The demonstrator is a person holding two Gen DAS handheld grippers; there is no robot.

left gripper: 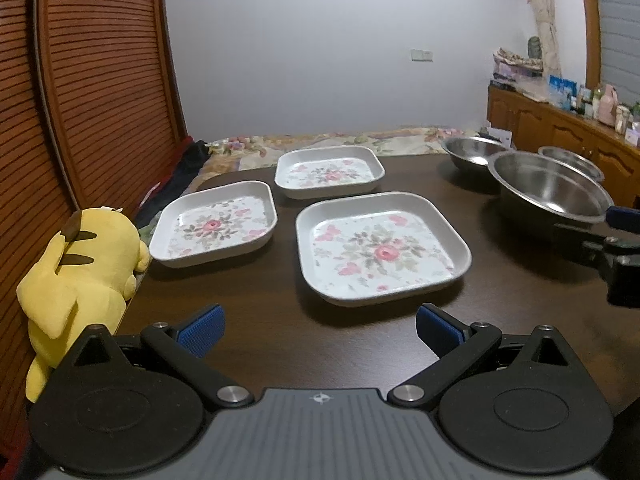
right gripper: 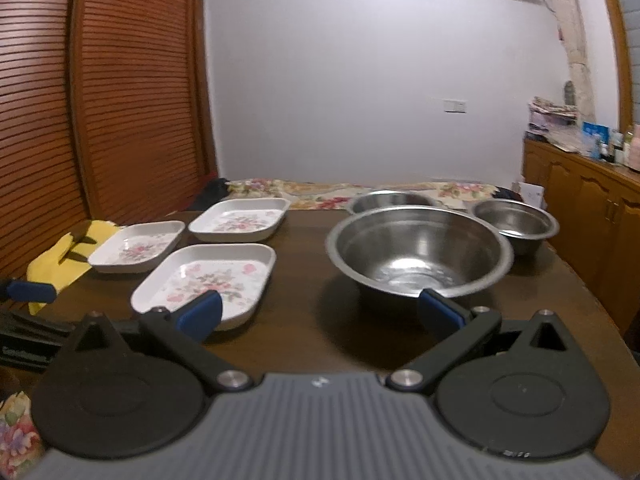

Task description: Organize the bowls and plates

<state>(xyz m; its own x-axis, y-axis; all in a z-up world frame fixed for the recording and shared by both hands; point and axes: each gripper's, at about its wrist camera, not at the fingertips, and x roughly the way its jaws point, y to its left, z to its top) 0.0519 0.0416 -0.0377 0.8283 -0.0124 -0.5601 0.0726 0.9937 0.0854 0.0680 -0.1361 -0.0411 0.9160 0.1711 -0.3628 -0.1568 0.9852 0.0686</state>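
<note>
Dark table (left gripper: 260, 312), nearest plate (left gripper: 382, 246) beyond spread jaws (untouched)

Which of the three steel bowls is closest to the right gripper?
The large steel bowl, right in front of the right gripper. It is the widest; the two smaller bowls sit behind it at the table's far side.

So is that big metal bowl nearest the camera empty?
Empty, it seems. The large steel bowl stands upright on the table, and its shiny inside shows only reflections, no food or dishes.
</note>
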